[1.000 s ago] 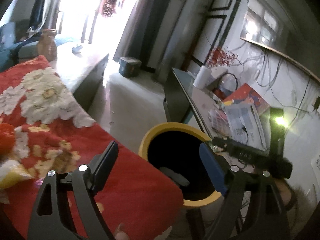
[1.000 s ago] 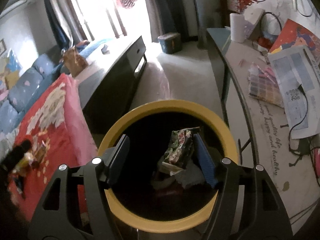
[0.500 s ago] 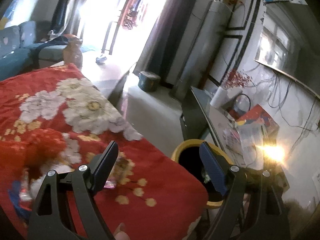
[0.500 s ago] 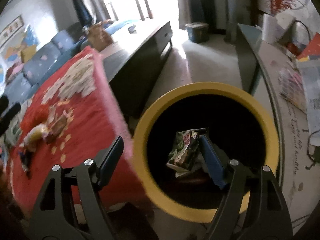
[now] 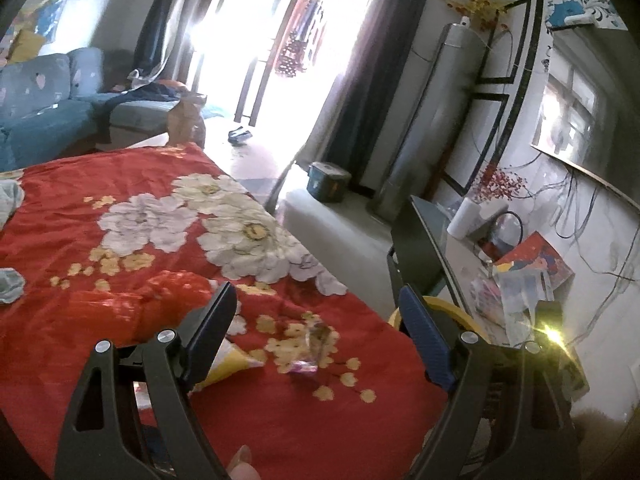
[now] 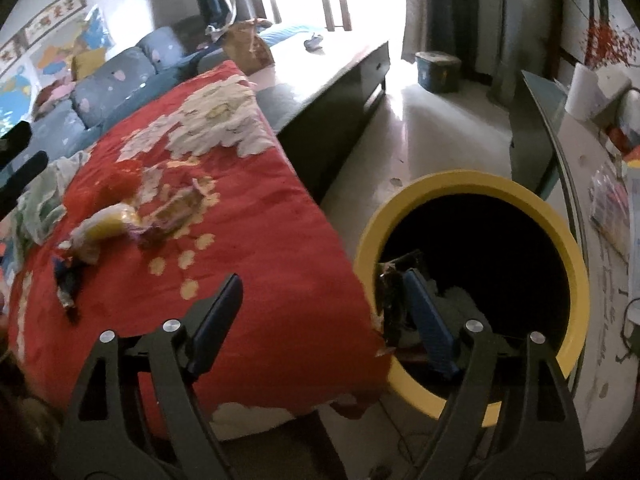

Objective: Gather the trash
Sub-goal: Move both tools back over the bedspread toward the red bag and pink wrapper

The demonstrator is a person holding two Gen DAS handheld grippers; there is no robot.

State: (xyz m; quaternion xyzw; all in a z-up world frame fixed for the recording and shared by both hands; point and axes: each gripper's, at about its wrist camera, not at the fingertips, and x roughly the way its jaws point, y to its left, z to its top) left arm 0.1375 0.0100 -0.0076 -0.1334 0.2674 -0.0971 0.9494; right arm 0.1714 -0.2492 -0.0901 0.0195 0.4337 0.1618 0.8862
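Left gripper (image 5: 316, 338) jaws wide, empty, over the red cloth (image 5: 120, 320); clear wrapper (image 5: 316, 346) between them at 12 o'clock.

Right gripper (image 6: 320, 320) jaws just opened wide, nothing pinched. A dark wrapper (image 6: 394, 304) sat at the yellow bin (image 6: 472, 184) rim, by the right finger.

Risk: it may cling and fall outside.

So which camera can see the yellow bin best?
The right wrist view: the yellow bin shows its whole rim and dark inside, with trash in it. The left wrist view catches only a sliver of rim behind the tool's finger.
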